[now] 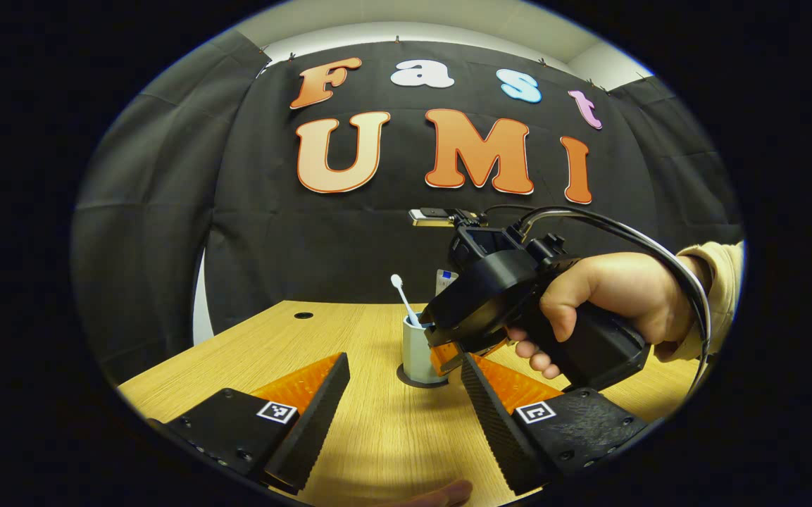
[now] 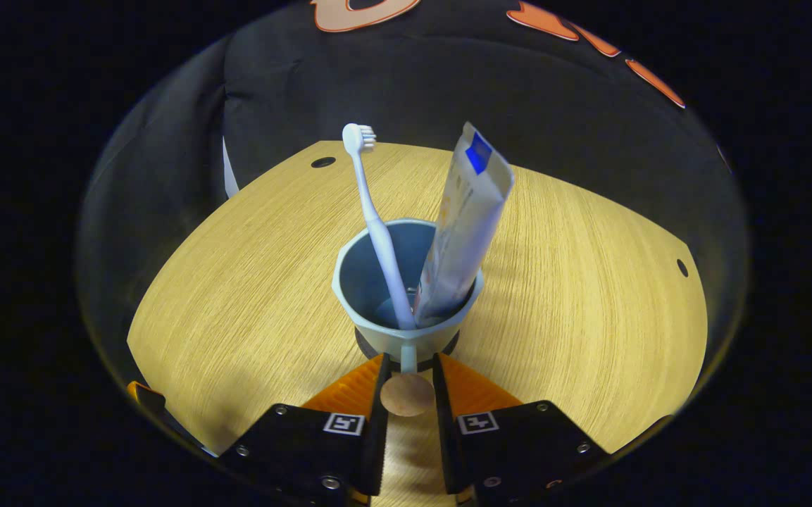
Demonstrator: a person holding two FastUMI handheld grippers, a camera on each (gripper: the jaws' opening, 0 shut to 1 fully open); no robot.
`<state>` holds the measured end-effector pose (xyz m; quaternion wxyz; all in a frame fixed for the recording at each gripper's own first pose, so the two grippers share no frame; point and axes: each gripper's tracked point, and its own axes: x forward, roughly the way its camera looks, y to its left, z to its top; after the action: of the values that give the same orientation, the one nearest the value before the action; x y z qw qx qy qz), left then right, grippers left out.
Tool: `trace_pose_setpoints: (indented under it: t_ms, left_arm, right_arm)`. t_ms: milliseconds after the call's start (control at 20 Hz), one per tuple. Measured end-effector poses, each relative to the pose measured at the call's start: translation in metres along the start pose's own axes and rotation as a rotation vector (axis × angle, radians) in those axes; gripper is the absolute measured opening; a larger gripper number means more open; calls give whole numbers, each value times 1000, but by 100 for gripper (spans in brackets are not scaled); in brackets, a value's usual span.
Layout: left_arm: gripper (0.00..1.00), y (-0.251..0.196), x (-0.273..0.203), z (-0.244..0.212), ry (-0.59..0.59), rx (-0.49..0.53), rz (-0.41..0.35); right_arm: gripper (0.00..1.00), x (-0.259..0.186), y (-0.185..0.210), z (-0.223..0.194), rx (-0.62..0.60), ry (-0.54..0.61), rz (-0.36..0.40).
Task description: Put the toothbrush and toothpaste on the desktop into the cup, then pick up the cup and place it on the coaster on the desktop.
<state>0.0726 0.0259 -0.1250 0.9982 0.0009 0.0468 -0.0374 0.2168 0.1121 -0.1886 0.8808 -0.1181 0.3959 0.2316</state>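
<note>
In the left gripper view, the left tongs (image 1: 406, 394) stand wide open over the bench (image 1: 377, 436) with nothing between them, well short of the cup (image 1: 421, 352). The cup stands on a dark round coaster (image 1: 409, 378), whose rim shows at the cup's foot, and the toothbrush (image 1: 404, 299) pokes up out of the cup with its head to the cup's left. A hand (image 1: 610, 303) holds the right tongs (image 1: 448, 352) just to the right of the cup, low against its side; from here I cannot tell how they close. In the right gripper view, the right tongs (image 2: 409, 380) are drawn nearly together on the cup's handle (image 2: 408, 384), a narrow stem ending in a round knob on the near side of the cup (image 2: 406, 282); both fingers (image 2: 363, 394) appear to press on it. Toothbrush (image 2: 377, 225) and toothpaste (image 2: 458, 225) both lean inside the cup, the tube on the right and standing tall above the rim, and the coaster (image 2: 363, 345) shows as a dark edge under the cup's base. The placing looks all but done, so the risk lies in the letting go: if the tongs open while pulling sideways or back, the knob may catch a finger and drag or tip the cup off the coaster. The tall tube makes the cup top-heavy, so a small jolt could topple it.
</note>
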Motion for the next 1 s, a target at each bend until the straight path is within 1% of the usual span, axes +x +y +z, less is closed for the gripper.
trace_pose_setpoints:
  t_ms: [50,100,150,200,250,350,550,700,850,1000]
  left_arm:
    - [97,0,0,1,-2,2,7]
    - [97,-2,1,2,-6,7,10]
    - [96,-3,2,1,-8,13,18]
    - [97,-3,4,-1,-3,17,27]
    - [97,-6,5,-3,3,16,19]
    - [97,-15,2,3,-8,20,-1]
    - [99,-25,-6,18,-59,62,9]
    - [99,-37,-10,20,-64,81,4]
    - [99,-46,-12,25,-77,99,5]
    - [98,-55,-13,29,-85,116,14]
  right_arm:
    - [48,-3,-4,5,-13,-30,-10]
    - [57,-7,-8,9,-24,-61,-19]
    - [67,-11,-10,12,-33,-88,-27]
    - [72,-15,-12,15,-37,-123,-31]
    - [80,-18,-18,18,-42,-155,-51]
    - [89,-22,-27,25,-36,-213,-64]
    - [99,-37,-42,30,65,-279,-21]
    - [99,-41,-62,31,79,-314,-36]
    - [100,-52,-68,32,124,-353,-6]
    - [99,-69,-91,38,164,-411,-12]
